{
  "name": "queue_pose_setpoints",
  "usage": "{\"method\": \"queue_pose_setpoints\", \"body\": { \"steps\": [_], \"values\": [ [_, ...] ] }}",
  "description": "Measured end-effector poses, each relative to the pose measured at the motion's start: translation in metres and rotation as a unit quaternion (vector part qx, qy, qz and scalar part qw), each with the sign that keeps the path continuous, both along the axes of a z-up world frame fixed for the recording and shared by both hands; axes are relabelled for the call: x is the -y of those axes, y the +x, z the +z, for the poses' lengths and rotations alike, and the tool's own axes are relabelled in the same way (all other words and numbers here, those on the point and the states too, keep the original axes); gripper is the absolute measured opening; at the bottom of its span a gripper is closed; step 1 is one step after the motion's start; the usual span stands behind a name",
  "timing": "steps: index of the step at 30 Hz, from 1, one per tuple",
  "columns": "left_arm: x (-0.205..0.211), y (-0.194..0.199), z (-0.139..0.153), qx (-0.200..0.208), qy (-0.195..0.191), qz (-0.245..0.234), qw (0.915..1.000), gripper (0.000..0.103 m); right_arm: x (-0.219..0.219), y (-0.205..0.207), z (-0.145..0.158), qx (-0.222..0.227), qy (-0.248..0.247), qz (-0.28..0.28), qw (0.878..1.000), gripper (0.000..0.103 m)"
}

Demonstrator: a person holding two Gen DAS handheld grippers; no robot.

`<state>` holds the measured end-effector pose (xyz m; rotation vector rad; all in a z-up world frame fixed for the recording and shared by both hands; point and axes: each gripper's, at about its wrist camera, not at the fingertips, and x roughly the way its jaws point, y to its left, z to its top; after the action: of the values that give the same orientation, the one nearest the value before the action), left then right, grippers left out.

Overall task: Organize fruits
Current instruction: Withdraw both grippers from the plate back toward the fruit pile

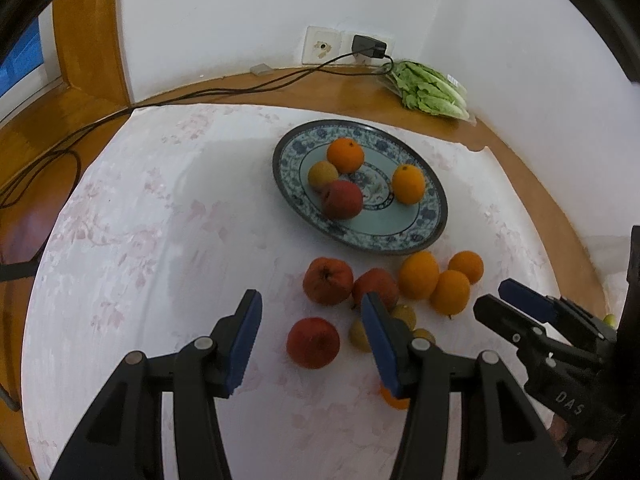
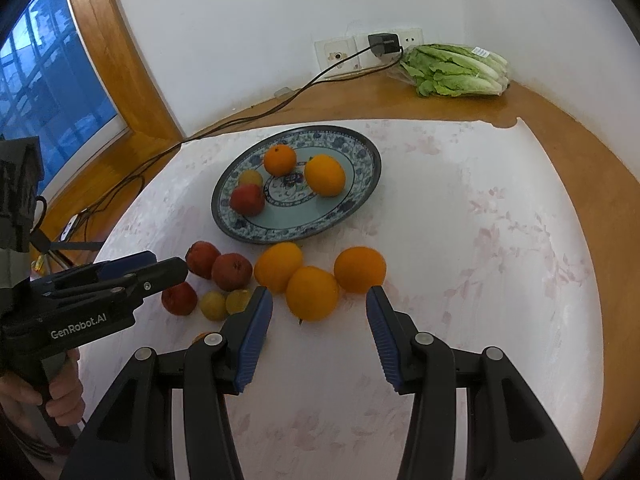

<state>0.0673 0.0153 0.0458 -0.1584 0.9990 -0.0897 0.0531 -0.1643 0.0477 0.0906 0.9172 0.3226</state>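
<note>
While four fruits already sit on the patterned plate (image 2: 362,184), three oranges (image 2: 312,292) and the red fruits (image 1: 313,342) lie loose on the pale cloth (image 2: 500,260) just beside its near rim. Both the left gripper (image 1: 312,344) and right gripper (image 2: 320,338) hover with fingers spread apart, gripping nothing. Bare cloth stretches right toward the wooden table edge (image 2: 592,184).

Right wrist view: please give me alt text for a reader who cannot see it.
The right gripper, fingers open and empty, points at three oranges on a white floral cloth. Behind them a blue patterned plate holds two oranges, a red fruit and a small yellow one. The left gripper reaches in over red fruits.
</note>
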Motion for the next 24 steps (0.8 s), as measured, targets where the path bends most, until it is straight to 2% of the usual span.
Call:
{"method": "queue_pose_setpoints", "body": {
  "steps": [24],
  "values": [
    [-0.002, -0.015, -0.023, -0.017, -0.006, 0.003, 0.9998, 0.055, 0.001, 0.0, -0.016, -0.027, 0.004, -0.009, 1.0, 0.05]
  ]
}}
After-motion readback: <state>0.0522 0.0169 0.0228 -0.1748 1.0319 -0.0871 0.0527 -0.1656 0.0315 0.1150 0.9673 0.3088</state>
